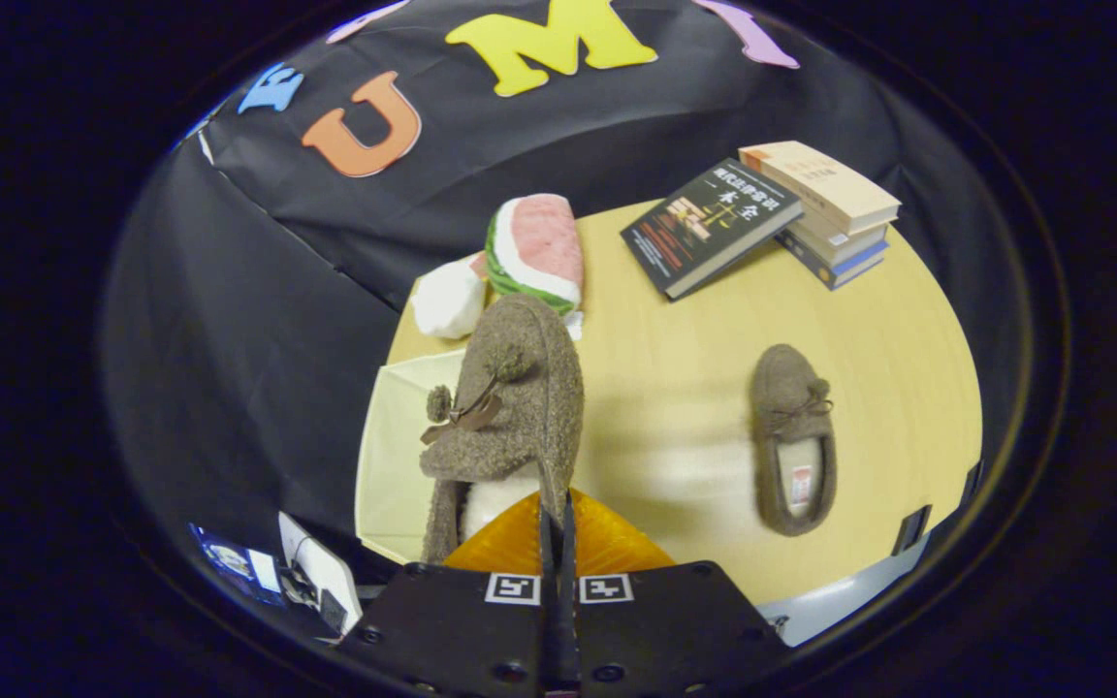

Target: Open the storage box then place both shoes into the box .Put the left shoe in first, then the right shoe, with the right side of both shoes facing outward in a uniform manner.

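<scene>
Mounted on the claw (556, 528), looking forward and steeply down along its closed fingers. Close above a held slipper (505, 407), high over the tabletop (694, 388). Facing the booth's black wall beyond some books (825, 208).

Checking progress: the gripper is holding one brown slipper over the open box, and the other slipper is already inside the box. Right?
Not quite. The gripper view shows the gripper shut on one slipper over the open box, but the other slipper lies on the table, not in the box.
</scene>
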Demonstrator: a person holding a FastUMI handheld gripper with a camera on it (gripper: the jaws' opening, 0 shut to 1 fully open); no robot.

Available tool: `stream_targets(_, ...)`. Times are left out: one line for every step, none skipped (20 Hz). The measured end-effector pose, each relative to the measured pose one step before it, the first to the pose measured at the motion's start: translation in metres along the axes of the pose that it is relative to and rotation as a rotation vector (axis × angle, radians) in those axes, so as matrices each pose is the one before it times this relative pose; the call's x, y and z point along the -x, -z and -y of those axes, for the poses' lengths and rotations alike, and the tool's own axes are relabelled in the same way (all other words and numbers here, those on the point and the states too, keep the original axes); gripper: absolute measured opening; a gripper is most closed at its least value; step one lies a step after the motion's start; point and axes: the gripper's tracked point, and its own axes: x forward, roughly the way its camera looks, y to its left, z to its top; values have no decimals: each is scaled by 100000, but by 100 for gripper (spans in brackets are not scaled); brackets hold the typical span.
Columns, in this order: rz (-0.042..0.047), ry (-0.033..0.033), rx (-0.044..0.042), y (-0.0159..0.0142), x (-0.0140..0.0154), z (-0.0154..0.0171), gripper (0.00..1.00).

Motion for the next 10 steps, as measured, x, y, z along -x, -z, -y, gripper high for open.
stream_targets(-416, -725, 1502, 313, -516, -1996, 0)
stream_targets(-414, -176, 775, 438, -717, -1655, 0)
stream_targets(-456, -225, 679, 350, -863, -1528, 0)
stream_targets(-820, 30, 209, 582, -1215, -1632, 0)
stream_targets(-900, 135, -746, 404, -1276, -1137, 0)
stream_targets(-1475, 799, -1929, 620, -1551, -1099, 0)
stream_targets(-952, 966, -1829, 438, -1373, -802, 0)
stream_targets(-1114, 2273, -927, 399, -1467, -536, 0)
stream_targets(-889, 2268, -598, 188, -1463, -771, 0)
stream_targets(-1178, 2095, -241, 362, -1344, -312, 0)
